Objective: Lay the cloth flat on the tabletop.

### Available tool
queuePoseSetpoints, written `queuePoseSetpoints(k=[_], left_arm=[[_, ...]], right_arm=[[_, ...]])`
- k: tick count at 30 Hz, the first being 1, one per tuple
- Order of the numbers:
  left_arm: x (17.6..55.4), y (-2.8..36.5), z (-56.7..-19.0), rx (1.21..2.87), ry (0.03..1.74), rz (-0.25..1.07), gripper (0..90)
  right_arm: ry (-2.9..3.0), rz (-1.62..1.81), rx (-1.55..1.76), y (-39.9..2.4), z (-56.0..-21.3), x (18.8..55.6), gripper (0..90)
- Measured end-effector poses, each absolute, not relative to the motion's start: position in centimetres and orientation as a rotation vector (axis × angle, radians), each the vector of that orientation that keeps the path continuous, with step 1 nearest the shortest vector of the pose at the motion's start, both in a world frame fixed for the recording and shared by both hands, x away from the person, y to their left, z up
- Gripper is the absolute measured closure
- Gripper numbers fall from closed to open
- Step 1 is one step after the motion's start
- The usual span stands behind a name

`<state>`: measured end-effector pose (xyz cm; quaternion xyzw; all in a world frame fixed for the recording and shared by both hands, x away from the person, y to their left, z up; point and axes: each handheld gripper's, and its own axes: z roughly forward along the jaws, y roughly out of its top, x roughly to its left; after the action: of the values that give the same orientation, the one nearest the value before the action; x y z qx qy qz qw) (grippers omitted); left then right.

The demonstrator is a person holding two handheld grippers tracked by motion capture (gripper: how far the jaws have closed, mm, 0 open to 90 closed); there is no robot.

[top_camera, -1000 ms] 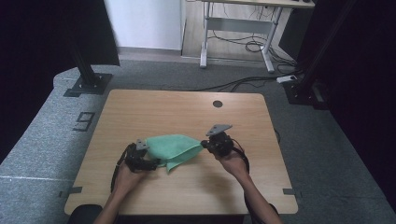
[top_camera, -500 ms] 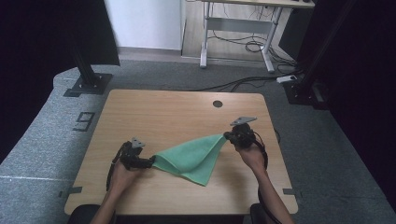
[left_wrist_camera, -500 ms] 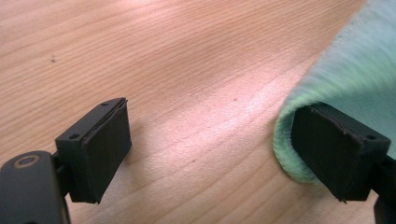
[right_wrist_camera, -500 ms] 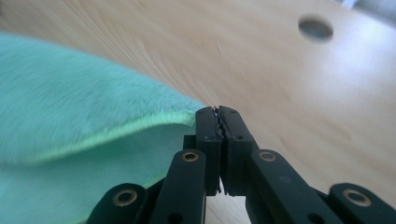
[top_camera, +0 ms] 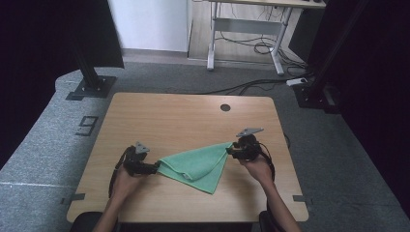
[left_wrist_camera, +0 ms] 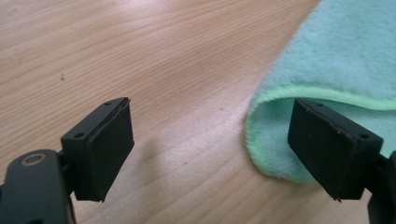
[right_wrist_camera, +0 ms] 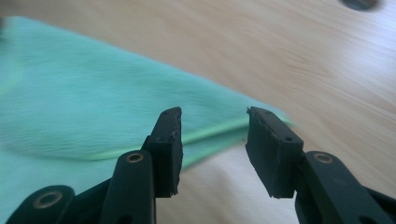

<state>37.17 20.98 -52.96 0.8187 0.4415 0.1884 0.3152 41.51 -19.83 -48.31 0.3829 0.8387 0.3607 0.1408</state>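
Note:
A green cloth [top_camera: 198,164] lies folded and spread flat in a rough triangle on the wooden table [top_camera: 193,116]. My left gripper [top_camera: 155,167] rests at the cloth's left end. In the left gripper view its jaws [left_wrist_camera: 210,116] stand wide open on bare wood, with the folded cloth edge [left_wrist_camera: 336,56] beside one jaw. My right gripper [top_camera: 231,151] is at the cloth's right corner. Its jaws [right_wrist_camera: 214,116] have just been opening. The cloth's hemmed corner [right_wrist_camera: 84,107] lies under and between them, and the pads are off it.
A round cable hole [top_camera: 225,107] sits in the table's far right part, also seen as a dark spot [right_wrist_camera: 359,3] in the right gripper view. Grey carpet surrounds the table. A desk frame and cables stand beyond it.
My right gripper pulled the cloth's corner to the right, stretching the bunched cloth into a flat triangle, then its jaws opened off the corner. The left hand stayed near the left end.

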Motion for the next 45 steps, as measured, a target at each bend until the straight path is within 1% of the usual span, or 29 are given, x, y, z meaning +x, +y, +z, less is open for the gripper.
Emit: queuePoseSetpoints(k=[3,9,14,18,19,22,24,26,28,30,32,33,34,35,36,38,40,45], left_arm=[[36.8,20.9,-53.1,2.163,1.156,0.482,14.9],[36.6,21.1,-53.6,2.169,1.175,0.456,15.5],[36.8,21.0,-54.1,2.187,1.181,0.443,15.6],[36.8,21.1,-54.2,2.176,1.187,0.429,15.7],[36.9,21.2,-54.2,2.174,1.189,0.419,15.7],[36.9,21.3,-54.2,2.176,1.185,0.419,15.6],[36.9,21.3,-54.3,2.176,1.183,0.419,15.6],[36.9,21.2,-54.2,2.177,1.183,0.418,15.6],[37.0,21.2,-54.2,2.179,1.181,0.417,15.6],[37.0,21.2,-54.2,2.18,1.18,0.418,15.6],[37.0,21.2,-54.2,2.18,1.181,0.417,15.6],[36.9,21.2,-54.2,2.179,1.182,0.418,15.7],[36.9,21.2,-54.2,2.178,1.183,0.418,15.7],[36.9,21.3,-54.2,2.178,1.182,0.417,15.7],[36.9,21.3,-54.2,2.178,1.181,0.417,15.7],[36.9,21.3,-54.3,2.178,1.179,0.417,15.6],[36.9,21.3,-54.3,2.177,1.178,0.417,15.5],[36.9,21.2,-54.3,2.178,1.179,0.421,15.5]], right_arm=[[2.495,1.069,1.022,-18.1,-48.6,40.3,57.0],[2.636,1.11,0.872,-14.7,-50.8,38.1,57.8],[2.694,1.169,0.78,-12.6,-51.6,36.9,53.2],[2.718,1.173,0.739,-11.5,-51.9,36.7,53.3],[2.728,1.157,0.73,-11.1,-52.2,36.6,55.0],[2.748,1.068,0.688,-10.1,-53.3,36.7,71.3],[2.749,1.067,0.692,-10.0,-53.4,36.8,81.7],[2.749,1.036,0.687,-10.0,-53.0,37.0,84.8],[2.724,1.027,0.674,-9.8,-51.8,37.6,85.4],[2.665,1.054,0.677,-9.5,-49.6,38.7,85.4],[2.578,1.091,0.691,-8.9,-46.8,40.5,84.1],[2.522,1.117,0.713,-8.7,-45.4,41.5,79.9],[2.443,1.129,0.743,-8.3,-43.9,42.7,69.3],[2.415,1.123,0.765,-8.2,-43.2,43.4,62.6],[2.403,1.126,0.8,-8.0,-42.3,44.2,59.3],[2.401,1.151,0.808,-8.1,-41.7,44.7,56.4],[2.413,1.151,0.801,-8.4,-41.8,44.2,52.7],[2.462,1.146,0.832,-9.9,-44.0,43.0,48.9]])
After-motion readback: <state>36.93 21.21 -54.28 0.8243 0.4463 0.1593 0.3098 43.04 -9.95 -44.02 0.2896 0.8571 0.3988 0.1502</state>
